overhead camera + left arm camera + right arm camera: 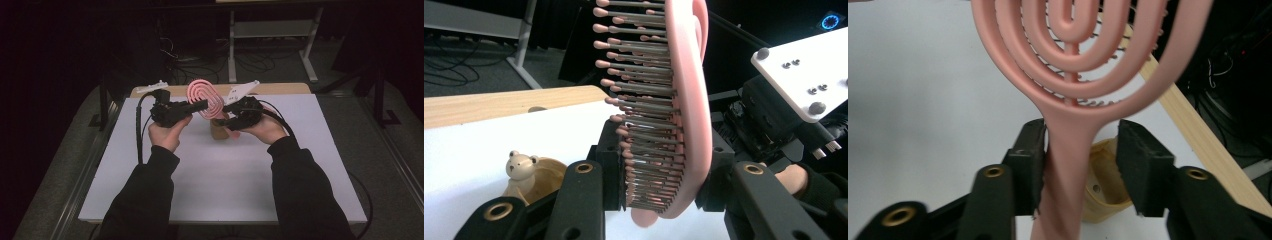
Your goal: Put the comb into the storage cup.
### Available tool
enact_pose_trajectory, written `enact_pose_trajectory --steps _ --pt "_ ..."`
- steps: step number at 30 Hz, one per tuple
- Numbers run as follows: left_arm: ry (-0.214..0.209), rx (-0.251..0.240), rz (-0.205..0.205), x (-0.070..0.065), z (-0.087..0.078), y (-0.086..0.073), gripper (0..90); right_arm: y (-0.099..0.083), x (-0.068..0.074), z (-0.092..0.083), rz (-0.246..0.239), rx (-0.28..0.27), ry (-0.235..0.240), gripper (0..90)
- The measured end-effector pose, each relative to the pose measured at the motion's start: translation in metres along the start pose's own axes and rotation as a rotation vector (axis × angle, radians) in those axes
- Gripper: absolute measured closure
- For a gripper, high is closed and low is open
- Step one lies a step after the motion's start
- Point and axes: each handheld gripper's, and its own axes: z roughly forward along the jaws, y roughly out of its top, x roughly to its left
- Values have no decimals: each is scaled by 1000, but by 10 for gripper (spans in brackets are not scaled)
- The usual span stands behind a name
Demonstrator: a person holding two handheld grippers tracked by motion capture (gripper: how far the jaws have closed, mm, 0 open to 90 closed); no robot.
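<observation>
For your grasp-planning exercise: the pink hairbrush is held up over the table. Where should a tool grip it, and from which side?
Grip the pink hairbrush by its handle, closing on its two narrow edges from below the head. The handle is solid and slim, while the head is open rings on one face and bristles on the other.

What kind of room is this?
Probably a workshop or lab. A white table stands in a dark room, cables lie tangled on the floor, and a metal-framed bench stands behind.

I see black long sleeves, my black left gripper (pixel 199 104) with brass-ringed screw holes, black cables trailing.
</observation>
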Motion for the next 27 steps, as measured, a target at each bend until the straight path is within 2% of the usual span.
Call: enact_pose_trajectory --steps 8,12,20,27 --pt "-1 -2 1 2 1 2 644 -5 -2 -2 26 2 18 395" --pt "9 9 14 3 1 4 650 -8 -3 -3 42 2 23 351" --pt "5 -4 15 5 -1 9 650 -15 -6 -8 75 -14 38 251" --pt "14 -11 21 6 -3 18 650 -23 -10 -11 125 -12 21 43"
